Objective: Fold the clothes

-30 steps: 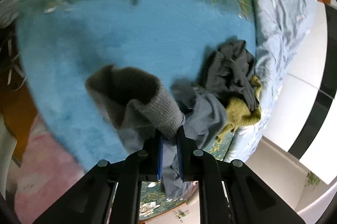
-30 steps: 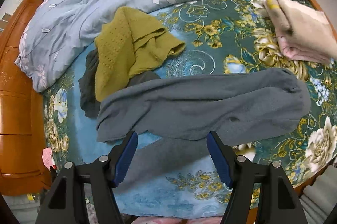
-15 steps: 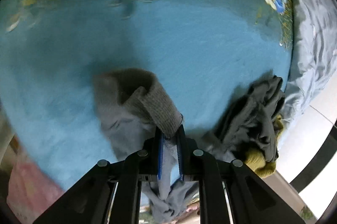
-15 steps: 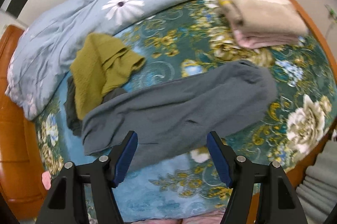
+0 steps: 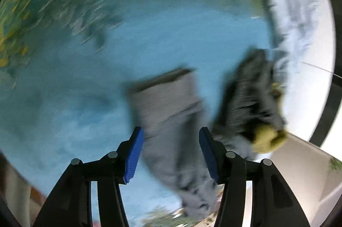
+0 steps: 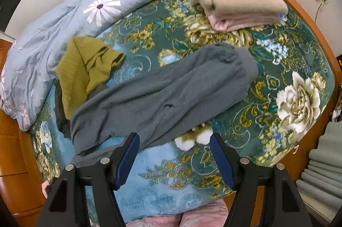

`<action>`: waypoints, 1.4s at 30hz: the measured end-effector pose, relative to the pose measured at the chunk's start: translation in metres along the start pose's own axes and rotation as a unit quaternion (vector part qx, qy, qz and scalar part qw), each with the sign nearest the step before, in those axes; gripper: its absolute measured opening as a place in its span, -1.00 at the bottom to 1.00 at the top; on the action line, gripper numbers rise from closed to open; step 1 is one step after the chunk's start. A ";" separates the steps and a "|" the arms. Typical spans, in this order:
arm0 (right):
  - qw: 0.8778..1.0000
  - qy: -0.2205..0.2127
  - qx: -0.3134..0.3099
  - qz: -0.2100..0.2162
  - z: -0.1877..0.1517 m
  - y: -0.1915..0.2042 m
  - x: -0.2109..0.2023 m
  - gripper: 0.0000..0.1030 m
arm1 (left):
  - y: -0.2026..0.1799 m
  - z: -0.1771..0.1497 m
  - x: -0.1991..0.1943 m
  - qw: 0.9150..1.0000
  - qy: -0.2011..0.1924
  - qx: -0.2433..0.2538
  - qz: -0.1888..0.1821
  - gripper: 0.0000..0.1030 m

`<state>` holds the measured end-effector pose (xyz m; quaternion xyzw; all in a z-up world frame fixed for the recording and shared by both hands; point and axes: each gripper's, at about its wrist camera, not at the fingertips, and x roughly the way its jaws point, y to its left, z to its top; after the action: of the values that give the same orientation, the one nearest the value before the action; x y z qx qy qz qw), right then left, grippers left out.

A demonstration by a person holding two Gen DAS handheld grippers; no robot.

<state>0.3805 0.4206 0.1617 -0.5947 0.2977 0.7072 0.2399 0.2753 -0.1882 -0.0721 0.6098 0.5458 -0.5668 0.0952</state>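
Teal blanket (image 6: 277, 69): floral, covering the bed; daisy quilt (image 6: 64, 19) bunching along its far edge.
Left gripper (image 5: 170, 154): tilting down, jaws just been opening, pads now clear of the cloth between them.
Right gripper (image 6: 174, 159): pointing down, jaws standing wide, holding nothing.
Grey trousers (image 6: 166, 96): lying flat across the blanket, ribbed cuff (image 5: 166, 96) lying ahead of the left gripper.
Olive top (image 6: 85, 69): lying crumpled beside them.
Towels (image 6: 239, 2): sitting folded far right.

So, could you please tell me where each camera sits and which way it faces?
Left wrist: on the left gripper, angled down at the blue bedspread; its jaws, just opened, flank the grey trousers' cuff.
Right wrist: on the right gripper, looking down over the bed; open jaws, nothing between.
Shared: grey trousers, olive-green garment, daisy-print duvet.
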 end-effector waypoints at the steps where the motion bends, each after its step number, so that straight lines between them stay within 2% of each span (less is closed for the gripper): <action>1: 1.000 0.003 -0.001 0.001 -0.003 0.001 0.002 0.39 | 0.007 -0.002 0.005 1.000 0.003 -0.011 -0.002 0.06; 3: 1.000 0.005 0.002 0.011 -0.008 0.002 0.002 0.39 | 0.018 -0.005 0.015 1.000 0.006 -0.030 -0.004 0.06; 6: 1.000 0.000 0.017 0.016 -0.013 -0.001 -0.003 0.39 | 0.018 -0.004 0.029 0.999 -0.002 -0.032 0.008 0.01; 8: 1.000 -0.005 0.022 0.013 -0.014 -0.003 -0.008 0.39 | 0.015 -0.003 0.037 0.999 -0.005 -0.030 0.014 -0.21; 10: 1.000 -0.009 0.023 0.010 -0.014 -0.005 -0.012 0.39 | 0.011 -0.001 0.043 0.999 -0.007 -0.028 0.025 -0.67; 11: 1.000 -0.011 0.024 0.009 -0.014 -0.007 -0.013 0.39 | 0.010 -0.002 0.044 0.999 -0.009 -0.026 0.035 -0.76; 13: 1.000 -0.013 0.026 0.007 -0.015 -0.010 -0.015 0.39 | 0.009 -0.004 0.040 0.999 -0.015 -0.028 0.044 -0.82; 18: 0.999 -0.007 0.044 0.014 -0.017 -0.022 -0.007 0.39 | 0.017 -0.028 0.003 0.999 -0.023 -0.046 0.009 -0.84; 21: 0.998 0.000 0.057 0.025 -0.017 -0.030 0.001 0.39 | 0.030 -0.050 -0.031 0.997 0.002 -0.072 -0.019 -0.85; 24: 0.997 0.002 0.072 0.032 -0.018 -0.038 0.006 0.39 | 0.028 -0.071 -0.074 0.992 0.025 -0.108 -0.054 -0.85; 27: 0.995 0.006 0.090 0.039 -0.020 -0.046 0.012 0.39 | 0.018 -0.058 -0.092 0.988 0.005 -0.135 -0.072 -0.87; 29: 0.994 0.010 0.102 0.039 -0.020 -0.053 0.016 0.39 | 0.003 -0.037 -0.074 0.987 -0.022 -0.142 -0.065 -0.90; 30: 0.993 0.010 0.108 0.039 -0.021 -0.055 0.016 0.39 | -0.003 -0.026 -0.064 0.985 -0.034 -0.154 -0.069 -0.90; 31: 0.993 0.008 0.112 0.040 -0.021 -0.058 0.015 0.39 | -0.006 -0.015 -0.049 0.979 -0.042 -0.181 -0.082 -0.90; 32: 0.993 0.007 0.113 0.039 -0.021 -0.061 0.013 0.39 | -0.010 -0.005 -0.035 0.975 -0.047 -0.199 -0.090 -0.90; 34: 0.993 0.001 0.113 0.031 -0.020 -0.068 0.007 0.39 | -0.024 0.011 -0.009 0.973 -0.046 -0.208 -0.087 -0.91; 36: 0.993 -0.007 0.117 0.023 -0.019 -0.077 0.000 0.39 | -0.051 0.020 0.008 0.981 -0.048 -0.171 -0.080 -0.90; 39: 0.990 -0.014 0.137 0.017 -0.018 -0.097 -0.005 0.39 | -0.088 0.025 0.010 0.985 -0.050 -0.116 -0.117 -0.90; 41: 0.987 -0.013 0.157 0.017 -0.019 -0.111 -0.003 0.39 | -0.089 0.016 0.000 0.982 -0.052 -0.102 -0.151 -0.81; 42: 0.986 -0.010 0.168 0.019 -0.019 -0.119 0.002 0.39 | -0.086 0.012 -0.004 0.982 -0.053 -0.099 -0.154 -0.62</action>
<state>0.4760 0.4908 0.1417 -0.5332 0.4216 0.6572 0.3257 0.2021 -0.1657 -0.0300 0.4752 0.6808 -0.5491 0.0960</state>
